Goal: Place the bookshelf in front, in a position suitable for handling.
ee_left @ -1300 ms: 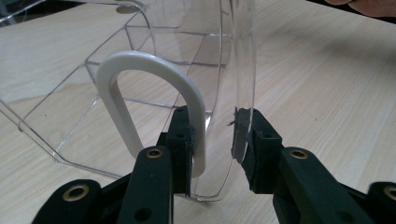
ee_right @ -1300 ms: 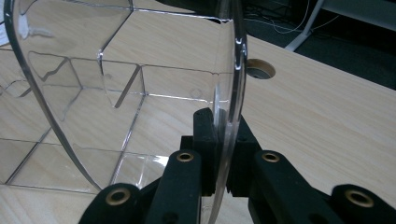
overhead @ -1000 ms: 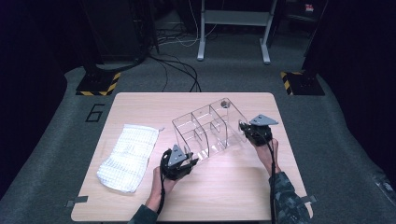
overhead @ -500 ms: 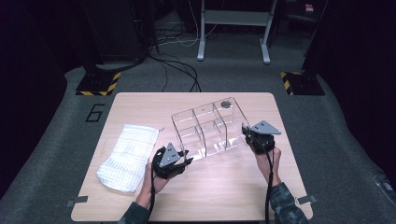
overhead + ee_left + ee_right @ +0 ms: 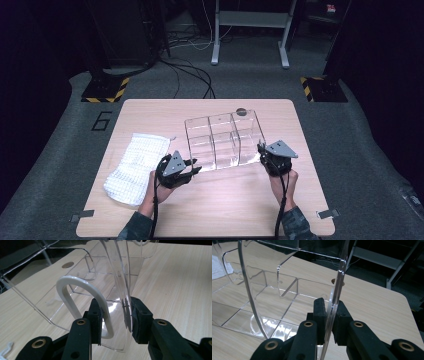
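Observation:
A clear plastic organiser box [image 5: 222, 140] with several compartments stands on the wooden table [image 5: 150, 110], with a gripper at each end. My left gripper [image 5: 194, 167] is shut on the box's left end wall [image 5: 125, 290], and a white loop handle [image 5: 75, 282] lies between its pads [image 5: 96, 315]. My right gripper [image 5: 261, 150] is shut on the thin right end wall [image 5: 337, 285]. Its jaws have just been opening a little, with the wall still pinched between the pads [image 5: 319, 312].
A white waffle-weave cloth [image 5: 135, 162] lies flat on the table to the left of my left hand. A small dark round hole [image 5: 241, 111] sits in the tabletop just behind the box. Grey carpet, cables and stand legs lie beyond the far edge.
The box has swung round between both grippers, with its right end coming nearer the person. The right gripper moved toward the front edge and the left gripper shifted slightly left.

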`<state>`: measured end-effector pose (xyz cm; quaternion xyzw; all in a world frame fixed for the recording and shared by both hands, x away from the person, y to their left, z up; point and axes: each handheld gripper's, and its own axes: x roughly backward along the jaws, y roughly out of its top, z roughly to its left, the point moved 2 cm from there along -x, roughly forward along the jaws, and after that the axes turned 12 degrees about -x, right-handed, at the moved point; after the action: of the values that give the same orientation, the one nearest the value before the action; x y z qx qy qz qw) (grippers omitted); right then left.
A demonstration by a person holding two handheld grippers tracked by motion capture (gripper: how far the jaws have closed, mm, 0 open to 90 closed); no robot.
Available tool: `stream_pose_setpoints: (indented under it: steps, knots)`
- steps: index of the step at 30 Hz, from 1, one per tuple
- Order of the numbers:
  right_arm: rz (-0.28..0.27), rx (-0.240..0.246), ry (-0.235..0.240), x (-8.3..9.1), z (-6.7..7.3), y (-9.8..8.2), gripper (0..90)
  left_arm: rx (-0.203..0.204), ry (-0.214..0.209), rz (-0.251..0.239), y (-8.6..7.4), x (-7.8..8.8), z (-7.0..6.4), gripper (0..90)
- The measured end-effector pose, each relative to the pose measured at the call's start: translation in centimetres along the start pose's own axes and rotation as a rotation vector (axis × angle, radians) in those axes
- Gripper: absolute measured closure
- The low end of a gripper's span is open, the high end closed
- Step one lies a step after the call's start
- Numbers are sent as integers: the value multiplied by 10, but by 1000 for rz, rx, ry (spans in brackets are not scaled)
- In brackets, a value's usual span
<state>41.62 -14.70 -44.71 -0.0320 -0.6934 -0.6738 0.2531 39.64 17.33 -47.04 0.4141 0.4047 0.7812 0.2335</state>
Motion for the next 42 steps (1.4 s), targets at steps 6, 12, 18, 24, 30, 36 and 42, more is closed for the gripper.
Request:
stream_pose_setpoints:
  steps: [6, 12, 18, 24, 30, 36, 42]
  knots:
    - [-9, 6, -44, 3, 11, -9, 819, -14, -14, 20, -6, 0, 6, 661]
    - [-4, 4, -60, 7, 19, -19, 809, -12, -25, 32, -13, -3, 10, 663]
    - [24, -26, -61, 5, 23, -30, 799, 1, -31, 45, -18, -5, 13, 662]
    - [41, -38, -48, 6, 25, -38, 786, 12, -18, 58, -24, -6, 12, 671]
    - [56, -45, 15, 7, 22, -45, 765, 12, 3, 83, -29, -6, 9, 677]
    - [67, -35, 80, 7, 17, -46, 665, 0, 20, 108, -27, -4, 6, 666]
    - [93, -63, 190, 7, 10, -47, 554, 48, 19, 101, -25, 0, 4, 429]
